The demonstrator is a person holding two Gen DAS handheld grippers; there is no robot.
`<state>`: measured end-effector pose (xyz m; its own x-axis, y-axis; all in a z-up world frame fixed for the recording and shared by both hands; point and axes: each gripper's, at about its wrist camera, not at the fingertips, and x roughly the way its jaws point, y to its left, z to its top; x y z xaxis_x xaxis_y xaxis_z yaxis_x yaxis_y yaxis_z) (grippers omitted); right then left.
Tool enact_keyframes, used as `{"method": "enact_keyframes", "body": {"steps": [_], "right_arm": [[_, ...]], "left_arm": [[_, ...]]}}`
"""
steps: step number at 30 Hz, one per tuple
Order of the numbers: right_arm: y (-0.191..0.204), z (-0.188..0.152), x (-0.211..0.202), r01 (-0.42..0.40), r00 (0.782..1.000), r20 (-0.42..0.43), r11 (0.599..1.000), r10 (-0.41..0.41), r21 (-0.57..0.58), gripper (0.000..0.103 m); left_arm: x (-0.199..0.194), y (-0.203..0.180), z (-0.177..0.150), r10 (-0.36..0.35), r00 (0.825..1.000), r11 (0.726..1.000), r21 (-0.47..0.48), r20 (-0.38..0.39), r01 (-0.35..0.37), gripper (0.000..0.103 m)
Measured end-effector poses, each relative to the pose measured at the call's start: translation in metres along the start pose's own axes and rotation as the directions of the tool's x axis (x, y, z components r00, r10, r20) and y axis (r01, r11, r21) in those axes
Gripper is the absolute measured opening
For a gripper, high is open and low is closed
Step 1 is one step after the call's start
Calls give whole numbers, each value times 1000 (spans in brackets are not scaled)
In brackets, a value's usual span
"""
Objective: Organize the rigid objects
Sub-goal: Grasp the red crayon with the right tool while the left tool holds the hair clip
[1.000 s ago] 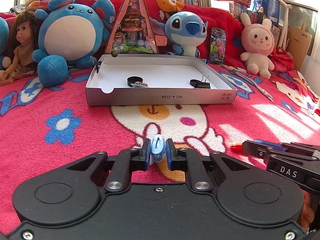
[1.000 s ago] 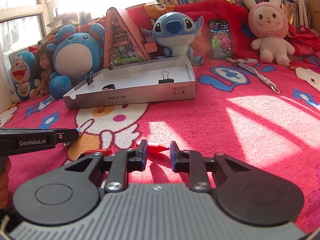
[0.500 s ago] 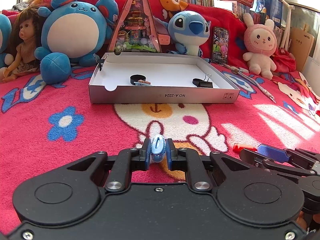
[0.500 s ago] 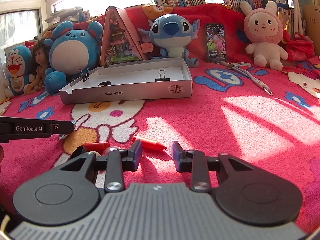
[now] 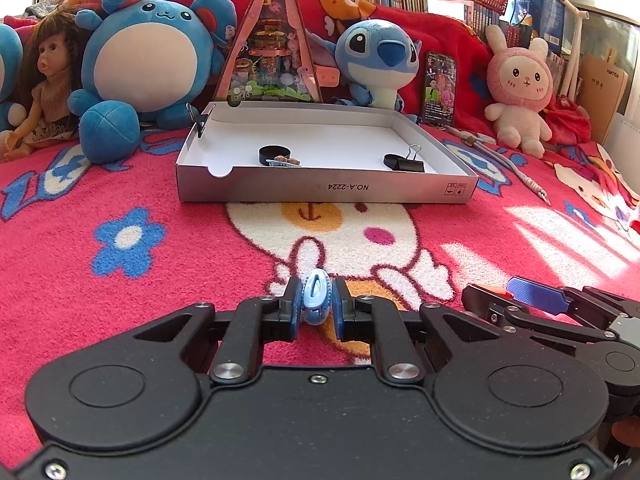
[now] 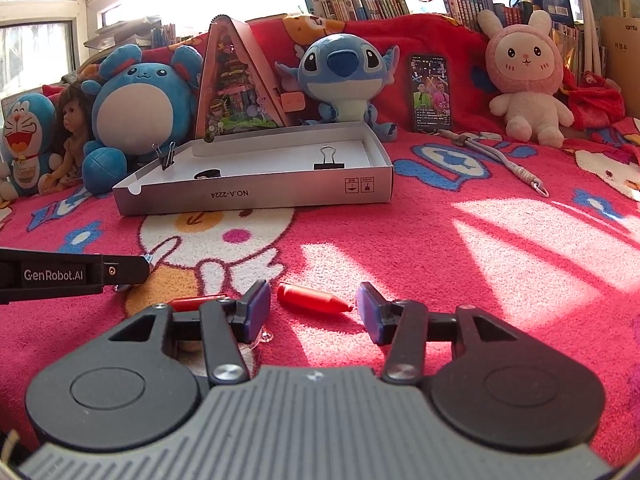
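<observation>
My left gripper (image 5: 316, 304) is shut on a small light-blue hair clip (image 5: 317, 297), low over the red blanket. It shows from the side in the right wrist view (image 6: 146, 264). My right gripper (image 6: 312, 310) is open, its jaws on either side of a red pen cap (image 6: 310, 298) lying on the blanket. A second red piece (image 6: 196, 303) lies just left of it. The shallow white box (image 5: 280, 188) ahead holds a black binder clip (image 5: 404, 162), a black round lid (image 5: 274, 154) and a small clip.
Plush toys, a doll (image 5: 44, 84), a triangular toy house (image 5: 270, 48) and a phone (image 5: 440, 88) line the back behind the box. A cord (image 5: 500, 160) lies at the right. Another binder clip (image 6: 166, 156) is clamped on the box's left wall.
My right gripper has opened wider and moved forward around the red pen cap. My left gripper, still holding the blue clip, has shifted slightly.
</observation>
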<state>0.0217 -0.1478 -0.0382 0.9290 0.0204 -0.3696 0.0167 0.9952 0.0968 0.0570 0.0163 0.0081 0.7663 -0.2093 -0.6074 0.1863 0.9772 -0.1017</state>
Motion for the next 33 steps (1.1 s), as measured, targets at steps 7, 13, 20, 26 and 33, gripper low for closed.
{"method": "enact_keyframes", "body": {"steps": [7,13,20,26,33], "right_arm": [[-17,-4,-8,45,999,-12,997,-45,-56,66],[-29,1,-5,120,993,-7,991,-121,-51,68],[-24,4,-12,29,1000,0,999,-29,-29,68],[-7,5,-7,-3,1000,-5,998,3,-59,68],[2,5,3,-7,1000,-25,995,5,-96,69]], "left_arm": [[2,2,-2,6,1000,1000,-14,-2,-6,15],[2,2,-1,6,1000,1000,-10,-2,-6,15],[2,2,-1,5,1000,1000,-14,-3,-5,15],[2,1,0,1,1000,1000,-15,1,-1,15],[2,2,1,1,1000,1000,-21,2,-1,15]]}}
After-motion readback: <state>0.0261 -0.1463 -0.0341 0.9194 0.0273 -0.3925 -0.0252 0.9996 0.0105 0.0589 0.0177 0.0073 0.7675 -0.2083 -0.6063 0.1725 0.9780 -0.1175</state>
